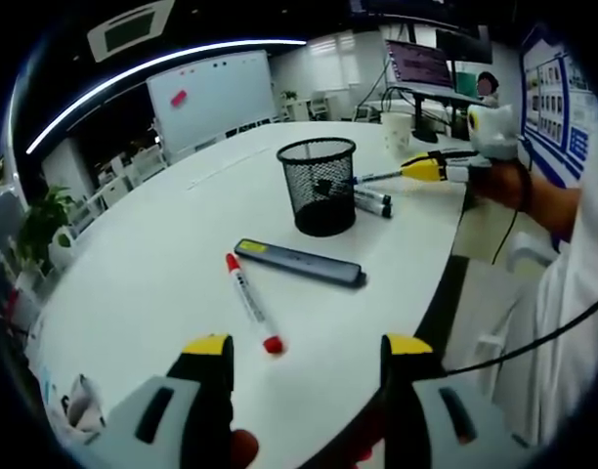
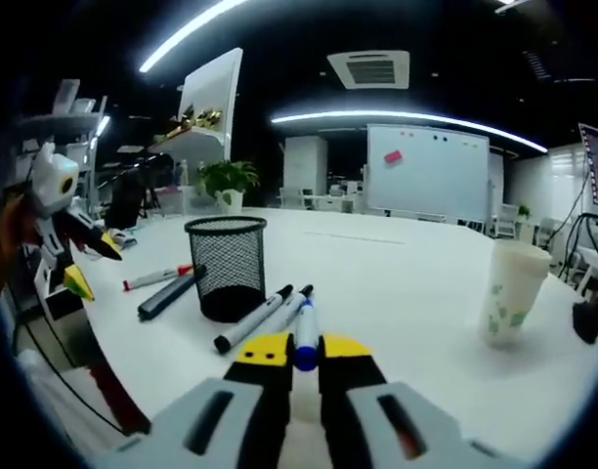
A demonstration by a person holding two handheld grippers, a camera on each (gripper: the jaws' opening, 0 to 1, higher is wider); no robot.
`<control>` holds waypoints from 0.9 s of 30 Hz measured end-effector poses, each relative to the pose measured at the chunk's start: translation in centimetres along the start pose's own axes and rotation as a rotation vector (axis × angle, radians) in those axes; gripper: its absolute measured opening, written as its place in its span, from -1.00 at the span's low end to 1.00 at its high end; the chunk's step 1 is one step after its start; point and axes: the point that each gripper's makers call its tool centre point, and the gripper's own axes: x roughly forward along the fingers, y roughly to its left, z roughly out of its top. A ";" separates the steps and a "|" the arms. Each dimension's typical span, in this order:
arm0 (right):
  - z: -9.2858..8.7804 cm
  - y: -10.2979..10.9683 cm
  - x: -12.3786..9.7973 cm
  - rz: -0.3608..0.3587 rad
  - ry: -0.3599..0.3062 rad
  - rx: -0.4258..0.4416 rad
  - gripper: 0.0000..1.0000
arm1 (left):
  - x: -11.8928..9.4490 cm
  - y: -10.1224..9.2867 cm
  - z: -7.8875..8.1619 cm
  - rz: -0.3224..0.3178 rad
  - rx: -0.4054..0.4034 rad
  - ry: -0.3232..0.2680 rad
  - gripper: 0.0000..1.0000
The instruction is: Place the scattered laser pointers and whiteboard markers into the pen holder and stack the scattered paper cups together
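In the left gripper view my left gripper (image 1: 307, 347) is open over the white table (image 1: 162, 264), its jaws just short of a red whiteboard marker (image 1: 250, 301). Beyond that lies a dark laser pointer (image 1: 299, 262), then the black mesh pen holder (image 1: 319, 184), with two black markers (image 1: 372, 202) beside it. My right gripper (image 1: 421, 168) reaches in from the right, holding a marker. In the right gripper view that right gripper (image 2: 305, 349) is shut on a blue marker (image 2: 306, 332), near the black markers (image 2: 250, 320) and the pen holder (image 2: 228, 266). A paper cup (image 2: 512, 291) stands to the right. The left gripper (image 2: 94, 264) shows at the left.
The table's curved near edge (image 1: 446, 283) runs beside a person's sleeve. A dark computer mouse (image 2: 584, 320) lies past the cup. A whiteboard (image 2: 426, 171), a potted plant (image 2: 226, 181) and a monitor (image 1: 416, 63) stand in the background. Crumpled paper (image 1: 79, 401) lies near the left jaw.
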 end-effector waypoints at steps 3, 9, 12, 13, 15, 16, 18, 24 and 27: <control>0.3 -0.1 0.0 -0.001 -0.012 -0.002 -0.79 | 0.0 0.0 0.0 0.000 0.001 0.001 0.21; 1.2 -0.5 -0.2 -0.006 -0.051 -0.006 -0.79 | -0.1 0.1 0.0 0.003 -0.002 -0.001 0.21; 1.6 -0.7 -0.3 -0.009 -0.069 -0.005 -0.79 | -0.1 0.0 0.0 0.004 -0.004 -0.002 0.21; 1.8 -0.8 -0.3 -0.009 -0.073 -0.003 -0.79 | -0.1 0.0 0.0 0.004 -0.004 -0.001 0.21; 2.1 -0.7 -0.3 -0.010 -0.084 -0.008 -0.79 | -0.1 0.0 -0.1 0.002 -0.003 -0.001 0.21; 2.3 -0.7 -0.3 -0.011 -0.091 -0.011 -0.79 | -0.1 0.0 0.0 0.002 -0.003 -0.002 0.21; 2.7 -0.7 -0.4 -0.012 -0.110 -0.011 -0.79 | -0.2 0.0 0.0 0.005 -0.003 -0.002 0.21; 3.4 -0.9 -0.5 -0.018 -0.143 -0.005 -0.79 | -0.2 0.0 0.0 0.006 -0.003 -0.001 0.21; 3.8 -0.9 -0.5 -0.017 -0.153 -0.006 -0.79 | -0.2 0.0 0.0 0.006 -0.002 0.000 0.21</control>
